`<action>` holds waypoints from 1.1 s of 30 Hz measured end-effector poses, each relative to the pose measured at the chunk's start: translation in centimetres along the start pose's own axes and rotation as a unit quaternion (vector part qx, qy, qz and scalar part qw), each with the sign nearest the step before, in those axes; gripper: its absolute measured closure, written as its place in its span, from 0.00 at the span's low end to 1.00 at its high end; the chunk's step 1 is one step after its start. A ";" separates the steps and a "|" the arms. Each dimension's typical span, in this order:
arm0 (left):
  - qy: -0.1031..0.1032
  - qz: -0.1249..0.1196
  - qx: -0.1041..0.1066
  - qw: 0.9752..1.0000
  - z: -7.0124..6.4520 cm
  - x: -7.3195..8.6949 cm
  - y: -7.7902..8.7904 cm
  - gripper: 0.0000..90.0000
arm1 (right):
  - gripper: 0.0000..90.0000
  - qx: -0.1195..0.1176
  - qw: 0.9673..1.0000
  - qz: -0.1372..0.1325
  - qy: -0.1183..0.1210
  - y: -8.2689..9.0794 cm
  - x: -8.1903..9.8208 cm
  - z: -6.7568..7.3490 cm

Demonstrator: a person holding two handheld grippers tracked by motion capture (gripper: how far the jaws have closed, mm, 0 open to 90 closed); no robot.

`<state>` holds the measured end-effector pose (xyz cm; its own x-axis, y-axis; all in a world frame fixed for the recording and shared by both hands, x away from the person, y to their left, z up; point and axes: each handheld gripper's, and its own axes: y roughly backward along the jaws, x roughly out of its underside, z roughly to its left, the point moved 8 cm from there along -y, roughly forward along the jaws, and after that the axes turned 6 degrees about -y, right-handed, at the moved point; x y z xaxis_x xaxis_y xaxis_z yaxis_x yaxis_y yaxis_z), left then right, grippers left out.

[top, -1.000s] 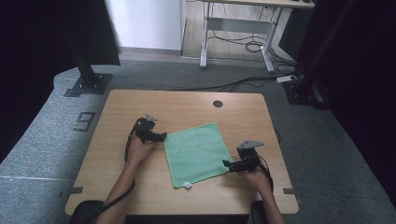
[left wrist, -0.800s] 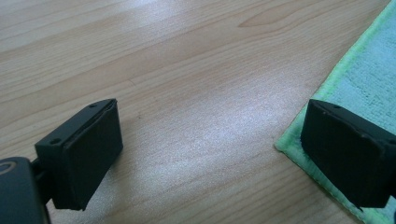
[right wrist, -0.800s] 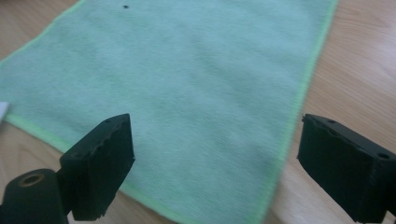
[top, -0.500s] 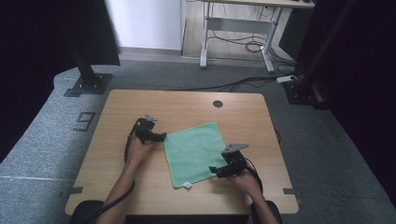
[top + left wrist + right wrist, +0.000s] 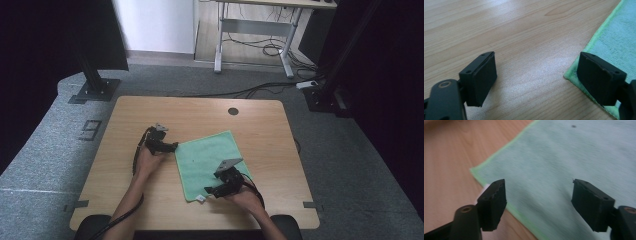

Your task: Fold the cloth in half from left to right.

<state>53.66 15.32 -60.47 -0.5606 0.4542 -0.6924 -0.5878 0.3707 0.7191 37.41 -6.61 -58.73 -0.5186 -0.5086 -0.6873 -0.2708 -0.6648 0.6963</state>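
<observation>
Right gripper view – fingers (image 5: 589, 202) closing, wide apart, over green cloth (image 5: 564, 157)

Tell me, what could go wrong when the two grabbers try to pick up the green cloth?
The left gripper has one jaw over bare table and one at the green cloth corner, so it might pinch too little and slip. The right gripper straddles flat cloth near the near corner, so closing might only bunch it.
</observation>
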 end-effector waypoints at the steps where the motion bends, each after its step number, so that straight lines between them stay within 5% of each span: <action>1: -0.003 -0.001 0.001 1.000 0.0 0.0 0.0 0.20 | 0.33 -0.007 1.000 0.001 0.004 -0.3 -0.1 0.4; 9: -0.018 -0.012 0.017 1.000 -0.5 -0.1 0.2 0.34 | 0.46 -0.065 0.997 0.022 0.033 -2.1 -0.9 3.9; 17: -0.024 -0.021 0.026 0.999 -1.4 0.0 0.5 0.55 | 0.57 -0.094 0.992 0.040 0.069 -3.8 -1.5 6.8; 22: -0.029 -0.024 0.028 0.999 -2.0 0.0 0.7 0.69 | 0.71 -0.078 0.991 0.051 0.092 -4.6 -1.2 7.3; 33: -0.040 -0.019 0.034 0.998 -3.1 -0.1 0.7 0.97 | 0.96 -0.056 0.993 0.051 0.090 -4.4 -1.1 6.9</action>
<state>51.50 13.04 -60.02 -0.4893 0.5004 -0.7142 -0.5655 0.4414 0.6967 33.57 0.70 -59.63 -0.3834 -0.6596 -0.6465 -0.1270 -0.6557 0.7443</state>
